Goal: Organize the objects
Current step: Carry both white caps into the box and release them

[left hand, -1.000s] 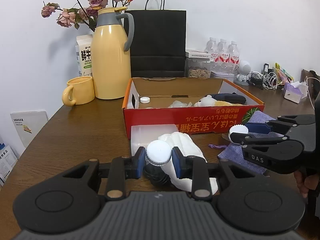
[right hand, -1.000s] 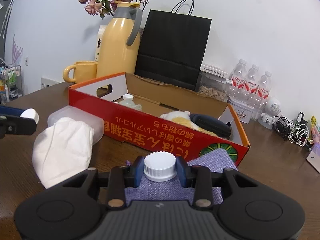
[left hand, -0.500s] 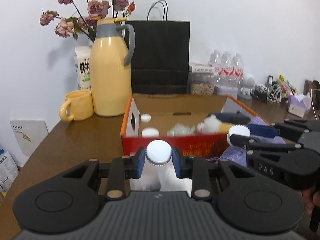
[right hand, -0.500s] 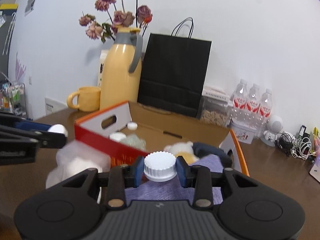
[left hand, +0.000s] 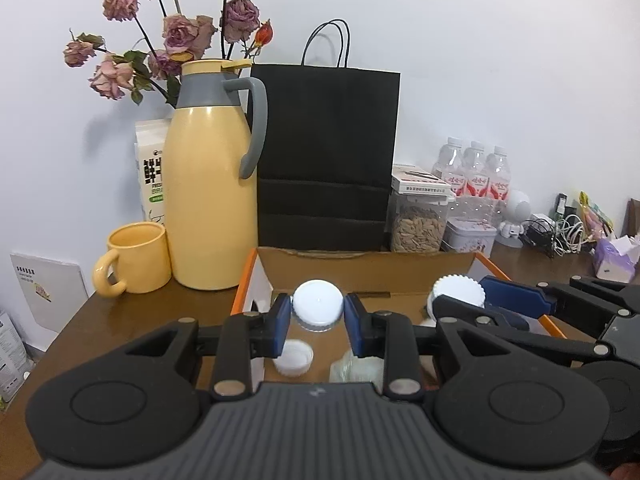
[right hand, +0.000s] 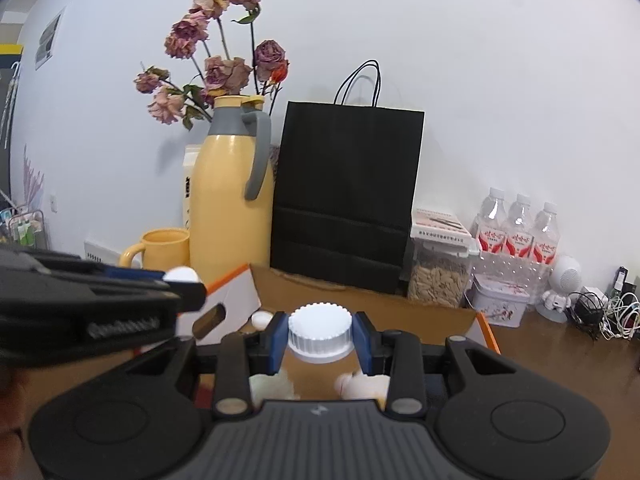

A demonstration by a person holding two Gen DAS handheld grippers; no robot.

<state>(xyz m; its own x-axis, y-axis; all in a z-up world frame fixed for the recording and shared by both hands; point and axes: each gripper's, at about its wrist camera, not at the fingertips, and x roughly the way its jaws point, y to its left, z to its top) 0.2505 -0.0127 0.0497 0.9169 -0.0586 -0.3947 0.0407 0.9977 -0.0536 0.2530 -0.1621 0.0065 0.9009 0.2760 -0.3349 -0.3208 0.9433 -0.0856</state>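
Note:
My left gripper (left hand: 318, 320) is shut on a small bottle with a smooth white cap (left hand: 318, 306), held above the open orange cardboard box (left hand: 368, 268). My right gripper (right hand: 320, 338) is shut on a bottle with a ribbed white cap (right hand: 320, 330), also over the box (right hand: 360, 300). The right gripper shows at the right of the left wrist view (left hand: 460, 300), beside the left one. Inside the box lie a loose white cap (left hand: 293, 357), a clear crumpled item (left hand: 354, 366) and a pale plush toy (right hand: 362, 386). The bottles' bodies are hidden.
Behind the box stand a yellow thermos jug (left hand: 212, 200), a yellow mug (left hand: 134, 264), a milk carton (left hand: 152, 168), a black paper bag (left hand: 326, 156), a seed jar (left hand: 418, 224), water bottles (left hand: 476, 178) and tangled cables (left hand: 560, 234). Dried roses (left hand: 168, 40) rise over the jug.
Both grippers rose with their bottles and moved forward from the table in front of the box to above its inside. The white cloth and purple cloth dropped out of view.

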